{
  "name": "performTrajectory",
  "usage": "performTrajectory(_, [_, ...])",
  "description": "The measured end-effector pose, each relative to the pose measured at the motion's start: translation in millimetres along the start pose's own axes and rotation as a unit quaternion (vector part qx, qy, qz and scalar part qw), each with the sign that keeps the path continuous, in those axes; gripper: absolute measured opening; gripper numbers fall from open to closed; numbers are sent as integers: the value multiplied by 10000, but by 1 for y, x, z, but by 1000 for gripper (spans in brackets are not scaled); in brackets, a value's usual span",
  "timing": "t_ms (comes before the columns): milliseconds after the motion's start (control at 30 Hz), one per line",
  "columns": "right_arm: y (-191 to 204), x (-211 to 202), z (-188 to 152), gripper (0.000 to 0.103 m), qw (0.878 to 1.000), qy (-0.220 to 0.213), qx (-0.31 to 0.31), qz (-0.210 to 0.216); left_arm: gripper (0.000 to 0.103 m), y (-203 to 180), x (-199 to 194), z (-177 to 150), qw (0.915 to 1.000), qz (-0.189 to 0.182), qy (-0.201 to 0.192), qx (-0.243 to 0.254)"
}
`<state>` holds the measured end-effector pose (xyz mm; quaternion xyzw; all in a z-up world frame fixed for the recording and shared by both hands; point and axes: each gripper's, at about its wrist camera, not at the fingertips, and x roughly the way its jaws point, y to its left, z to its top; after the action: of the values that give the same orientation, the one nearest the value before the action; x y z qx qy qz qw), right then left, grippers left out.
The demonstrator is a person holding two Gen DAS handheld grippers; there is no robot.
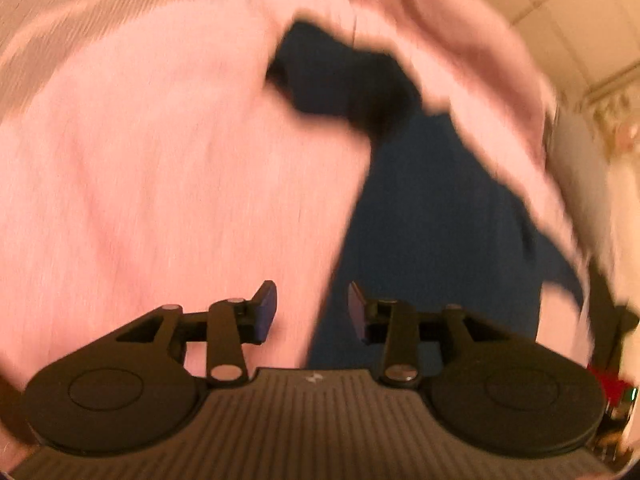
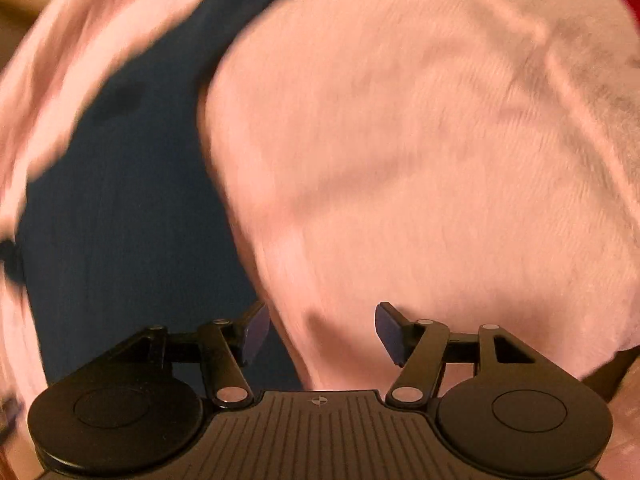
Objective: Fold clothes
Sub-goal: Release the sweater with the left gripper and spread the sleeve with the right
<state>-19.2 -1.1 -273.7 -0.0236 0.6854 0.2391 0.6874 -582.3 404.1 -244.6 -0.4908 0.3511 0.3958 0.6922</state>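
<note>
Large pale pink fuzzy knit garment [image 1: 160, 160] spread wide, filling most of both wrist views; heavily motion-blurred. Main body at left in left wrist view, with a long pink band arching over top and down the right side. Same garment [image 2: 420, 140] at centre and right in right wrist view, a second pink strip running along the far left edge.

Dark blue cloth surface [image 1: 432, 220] beneath, exposed as a wedge between the pink body and the arching band; visible too at left in right wrist view [image 2: 120, 220]. Cannot tell whether table or bed.

Cream wall panels [image 1: 580, 20] at upper right, left wrist view.

Left tool [image 1: 312, 310] open, blue pads apart, nothing between them; pink edge just ahead of the left pad, blue cloth ahead of the right.

Right tool [image 2: 320, 332] open, spread wide, nothing gripped; pink fold lying directly ahead between the pads.
</note>
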Motion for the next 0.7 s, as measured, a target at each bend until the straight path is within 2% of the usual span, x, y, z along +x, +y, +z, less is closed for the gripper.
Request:
performTrajectory(33, [7,-2,8,62,9996,-171,198,91,34,-2,9,27,9999,-1,-101,25])
performTrajectory(133, [42,-3,25,62,9983,-529,94,233,38,-22,44,116,9991,66,-378,200])
performTrajectory(200, [56,-4,23,62,9977,-644,-173,144,42,-37,70,169,9979,220,-547,277])
performTrajectory(267, [71,3,21,62,9971,-718,-234,72,44,-50,103,217,9976,254,-554,333])
performTrajectory(333, [82,13,16,62,9972,-733,-121,32,46,-55,138,255,9978,298,-377,450])
performTrajectory(433, [85,20,5,62,9976,-678,153,-48,46,-54,188,287,9957,416,113,823])
performTrajectory(500, [84,20,-3,62,9975,-630,280,-145,45,-51,222,295,9926,507,568,949])
performTrajectory(567, [82,19,-11,63,9972,-582,407,-241,42,-44,240,296,9898,490,1022,862])
performTrajectory(600, [81,18,-15,62,9969,-558,470,-289,35,-41,244,294,9891,420,1153,817])
performTrajectory(633, [81,18,-19,62,9966,-534,534,-338,13,-40,243,289,9895,294,1173,796])
performTrajectory(700, [80,18,-26,63,9959,-506,653,-380,11,-38,242,281,9898,42,1212,753])
